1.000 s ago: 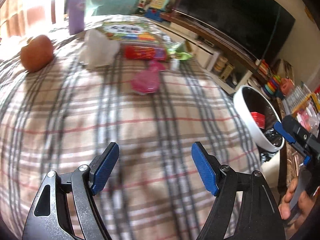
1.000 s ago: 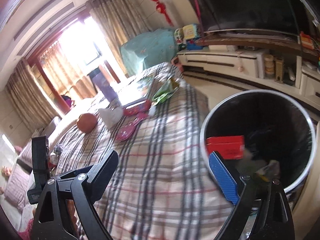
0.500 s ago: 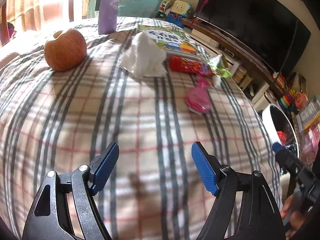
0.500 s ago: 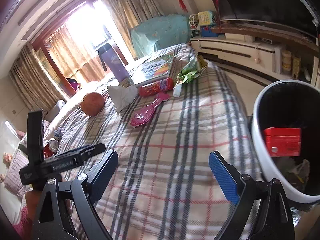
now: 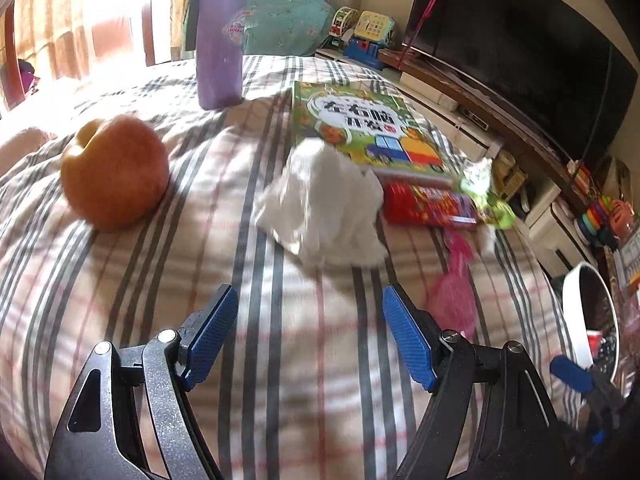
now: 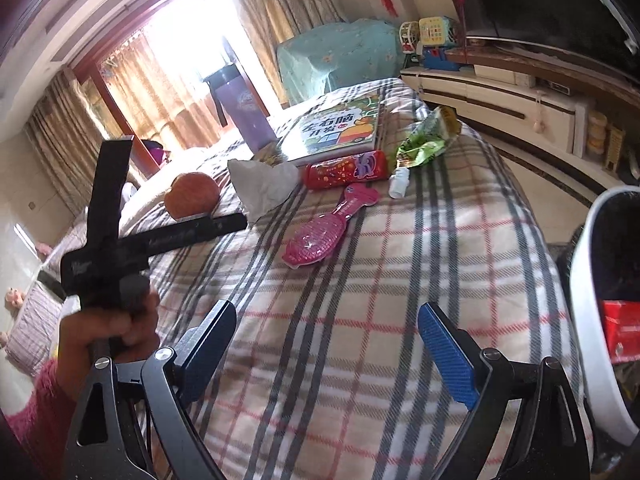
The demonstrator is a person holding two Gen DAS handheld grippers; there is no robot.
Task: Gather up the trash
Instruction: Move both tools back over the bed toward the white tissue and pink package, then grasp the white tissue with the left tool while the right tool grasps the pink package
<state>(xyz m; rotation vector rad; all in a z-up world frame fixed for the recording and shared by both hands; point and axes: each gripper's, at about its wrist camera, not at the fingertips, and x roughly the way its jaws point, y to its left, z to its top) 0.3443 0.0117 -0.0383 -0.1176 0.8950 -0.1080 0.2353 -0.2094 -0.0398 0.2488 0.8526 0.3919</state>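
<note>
A crumpled white tissue [image 5: 326, 208] [image 6: 266, 184] lies on the plaid cloth, just beyond my left gripper [image 5: 310, 334], which is open and empty. Behind the tissue lie a red snack pack [image 5: 428, 204] [image 6: 346, 170] and a green wrapper [image 5: 486, 196] [image 6: 426, 140]. My right gripper [image 6: 326, 348] is open and empty over the cloth, well short of these things. A white trash bin [image 6: 600, 320] [image 5: 576, 312] with a black liner stands past the cloth's right edge, with a red box [image 6: 622, 330] inside.
An apple [image 5: 114, 172], a purple flask [image 5: 220, 36], a picture book [image 5: 364, 124], a pink hairbrush [image 6: 324, 228] and a small white bottle [image 6: 400, 182] also lie on the cloth. A TV cabinet [image 6: 500, 100] runs along the right. A hand [image 6: 108, 328] holds the left tool.
My left gripper has moved forward and left over the cloth, so the tissue and apple are much nearer. My right gripper has swung left, away from above the bin. Both stayed open.
</note>
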